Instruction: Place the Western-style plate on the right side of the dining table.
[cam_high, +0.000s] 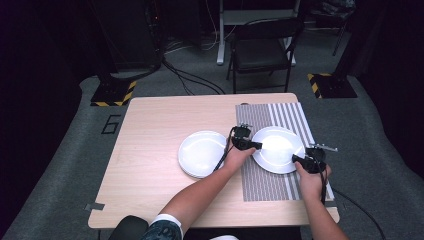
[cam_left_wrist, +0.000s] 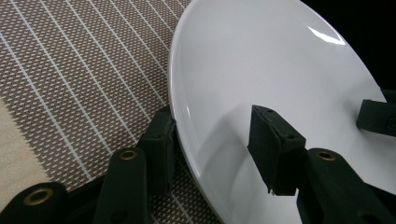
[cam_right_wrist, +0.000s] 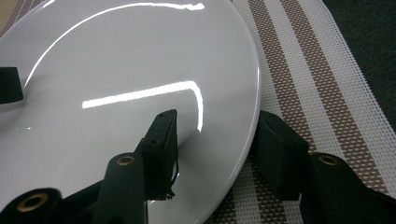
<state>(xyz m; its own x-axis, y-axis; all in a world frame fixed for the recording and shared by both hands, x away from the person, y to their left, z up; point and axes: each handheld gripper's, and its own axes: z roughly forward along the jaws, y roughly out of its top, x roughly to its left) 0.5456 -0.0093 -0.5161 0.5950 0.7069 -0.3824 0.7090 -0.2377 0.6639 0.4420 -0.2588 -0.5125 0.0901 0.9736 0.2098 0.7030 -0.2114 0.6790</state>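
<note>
On the striped placemat (cam_high: 270, 170) at the right half of the table (cam_high: 150, 165), a white plate (cam_high: 278, 149) is seen in the high view, flanked by both tools. The left gripper (cam_high: 255, 145) is placed at the plate's left rim, the right gripper (cam_high: 297, 160) at its near right rim. A stack of white plates (cam_high: 201, 153) is noted on the bare wood just left of the mat, near the table's middle. Judged from this, one plate has been brought over the mat and is either just being set down or just being taken up; release or lift remains to be done. Beyond the far edge, a folding chair (cam_high: 262, 50), grey carpet, cables and hazard-striped stand bases (cam_high: 114, 93) are recorded in a dark room.

Left gripper view: the jaws are seen astride the plate (cam_left_wrist: 261, 70) rim, one pad (cam_left_wrist: 273, 147) over the upper face, the other (cam_left_wrist: 159, 140) below at the mat (cam_left_wrist: 70, 84). A gap is visible, so no firm pinch is judged.

Right gripper view: the plate (cam_right_wrist: 116, 93) rim is likewise straddled, one pad (cam_right_wrist: 161, 144) above, one (cam_right_wrist: 278, 154) outside over the mat (cam_right_wrist: 317, 84); jaws spread, not clamped tight.
</note>
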